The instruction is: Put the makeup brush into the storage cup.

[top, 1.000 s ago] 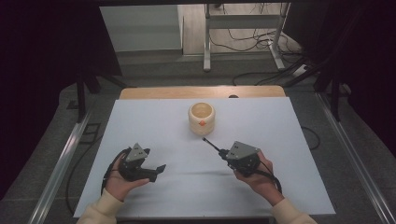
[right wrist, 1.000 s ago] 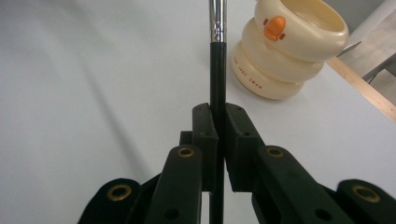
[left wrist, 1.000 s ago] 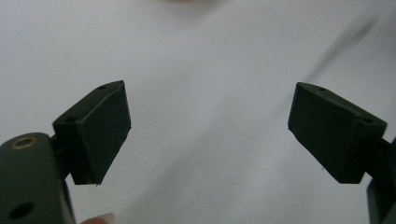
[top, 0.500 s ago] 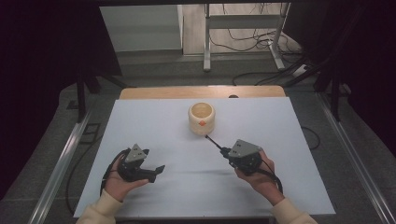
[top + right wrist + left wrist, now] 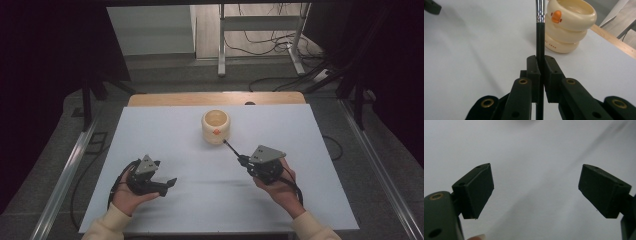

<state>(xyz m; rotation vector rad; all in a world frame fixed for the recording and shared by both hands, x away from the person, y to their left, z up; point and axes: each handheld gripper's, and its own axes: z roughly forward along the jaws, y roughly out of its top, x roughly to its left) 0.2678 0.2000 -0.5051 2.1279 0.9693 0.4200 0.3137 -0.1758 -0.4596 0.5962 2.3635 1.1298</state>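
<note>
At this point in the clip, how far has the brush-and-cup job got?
Done: the right tongs are shut on the thin black brush, its metal ferrule pointing toward the cream cup. In hand: the brush tip sits close beside the cup, not inside it. Left: getting the brush into the cup and letting go, as far as I can judge. The left tongs are open above the white table.

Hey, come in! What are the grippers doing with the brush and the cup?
Right gripper shut on brush, aimed at cup. Left gripper open, holding nothing. Nothing in the way.
</note>
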